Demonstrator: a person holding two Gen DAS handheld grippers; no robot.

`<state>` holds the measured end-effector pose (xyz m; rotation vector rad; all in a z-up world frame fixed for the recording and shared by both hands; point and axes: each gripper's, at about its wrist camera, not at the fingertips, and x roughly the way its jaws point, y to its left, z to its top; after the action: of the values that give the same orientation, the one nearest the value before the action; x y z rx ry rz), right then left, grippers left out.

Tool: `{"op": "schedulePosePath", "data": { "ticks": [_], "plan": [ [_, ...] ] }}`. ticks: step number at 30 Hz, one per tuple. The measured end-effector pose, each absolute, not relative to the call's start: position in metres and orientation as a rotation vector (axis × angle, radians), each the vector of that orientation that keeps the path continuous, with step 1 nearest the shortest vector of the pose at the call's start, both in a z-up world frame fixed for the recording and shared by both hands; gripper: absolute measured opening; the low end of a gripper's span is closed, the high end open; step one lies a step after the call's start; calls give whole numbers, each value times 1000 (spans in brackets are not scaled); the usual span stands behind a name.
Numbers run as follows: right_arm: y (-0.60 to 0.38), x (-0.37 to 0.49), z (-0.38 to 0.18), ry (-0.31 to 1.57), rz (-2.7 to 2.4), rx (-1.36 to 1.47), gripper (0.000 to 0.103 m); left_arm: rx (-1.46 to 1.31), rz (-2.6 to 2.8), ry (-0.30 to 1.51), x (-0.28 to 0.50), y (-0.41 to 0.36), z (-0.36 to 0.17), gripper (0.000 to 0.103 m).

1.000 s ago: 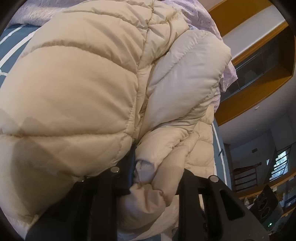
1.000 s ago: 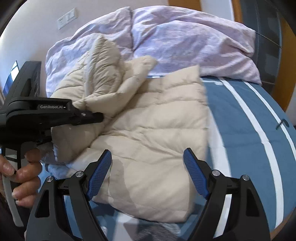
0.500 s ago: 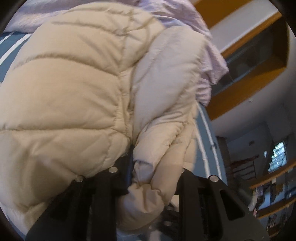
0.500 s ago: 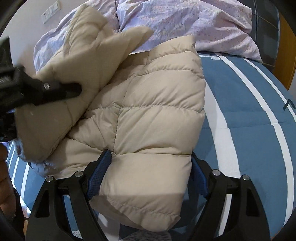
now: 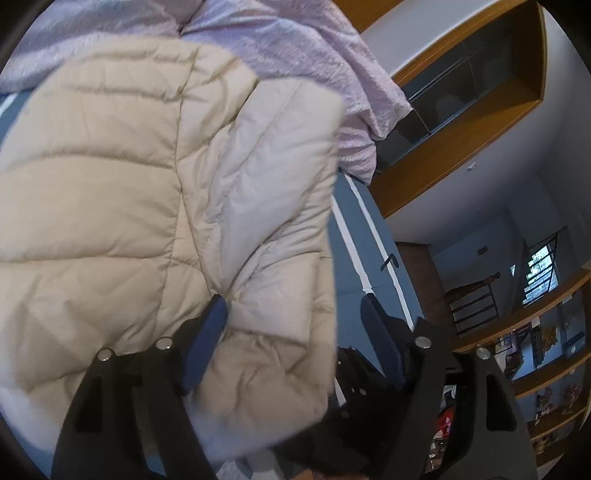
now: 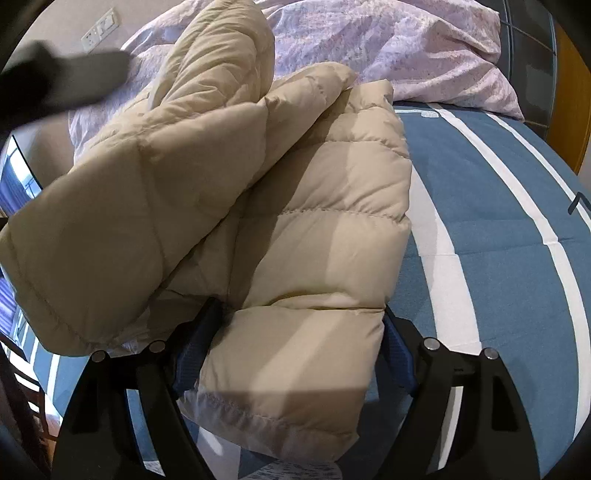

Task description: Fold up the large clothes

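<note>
A beige quilted puffer jacket (image 6: 314,221) lies on the bed, one side folded over its middle. In the left wrist view the jacket (image 5: 129,184) fills most of the frame. My left gripper (image 5: 293,306) is opening its jaws; a folded edge of the jacket lies loosely between them, away from the right pad. That gripper also shows as a dark blur (image 6: 66,85) at the upper left of the right wrist view. My right gripper (image 6: 301,314) is open wide, and the jacket's near hem corner sits between its blue pads without being squeezed.
The bed has a blue cover with white stripes (image 6: 498,221). A lilac duvet (image 6: 406,48) is bunched at the head end behind the jacket. Wooden shelving (image 5: 461,122) and a chair (image 5: 472,306) stand beyond the bed's far side. A wall socket (image 6: 99,29) is at upper left.
My left gripper's jaws have spread and let go of the pinched fold, which now lies over the jacket. My right gripper moved forward until the hem corner sat between its jaws.
</note>
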<state>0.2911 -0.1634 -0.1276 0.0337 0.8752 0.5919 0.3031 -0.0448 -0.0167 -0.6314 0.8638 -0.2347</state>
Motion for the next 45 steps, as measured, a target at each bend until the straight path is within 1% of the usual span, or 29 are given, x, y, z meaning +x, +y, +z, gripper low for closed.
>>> {"op": "schedulePosePath", "data": {
  "ticks": [5, 11, 18, 22, 25, 31, 36, 37, 39, 41, 42, 44, 45],
  "plan": [
    [-167, 292, -127, 886, 586, 50, 81, -567, -166, 793, 273, -24, 15, 83],
    [-170, 292, -128, 892, 580, 60, 81, -471, 77, 754, 254, 28, 23, 83],
    [-169, 294, -128, 895, 577, 54, 82, -398, 249, 800, 249, 66, -6, 83],
    [-170, 294, -127, 899, 574, 54, 82, -411, 216, 849, 267, 58, -35, 83],
    [-174, 294, -127, 900, 565, 58, 82, -437, 188, 866, 270, 48, -52, 86],
    [-188, 293, -119, 863, 523, 28, 82, -403, 157, 867, 272, 27, -62, 87],
    [-203, 298, -102, 808, 441, -2, 81, -402, 150, 865, 273, 25, -65, 87],
    [-208, 300, -96, 795, 421, 0, 80, -403, 149, 865, 273, 25, -66, 87],
    [-215, 304, -87, 781, 408, 15, 73, -403, 149, 866, 274, 25, -66, 87],
    [-220, 309, -76, 769, 416, 40, 58, -398, 150, 867, 276, 23, -66, 88],
    [-221, 311, -72, 764, 423, 50, 55, -393, 152, 867, 276, 23, -66, 88],
    [-220, 312, -62, 750, 444, 68, 45, -381, 155, 868, 277, 20, -66, 88],
    [-216, 313, -55, 739, 464, 79, 43, -375, 157, 868, 278, 19, -66, 88]
  ]
}}
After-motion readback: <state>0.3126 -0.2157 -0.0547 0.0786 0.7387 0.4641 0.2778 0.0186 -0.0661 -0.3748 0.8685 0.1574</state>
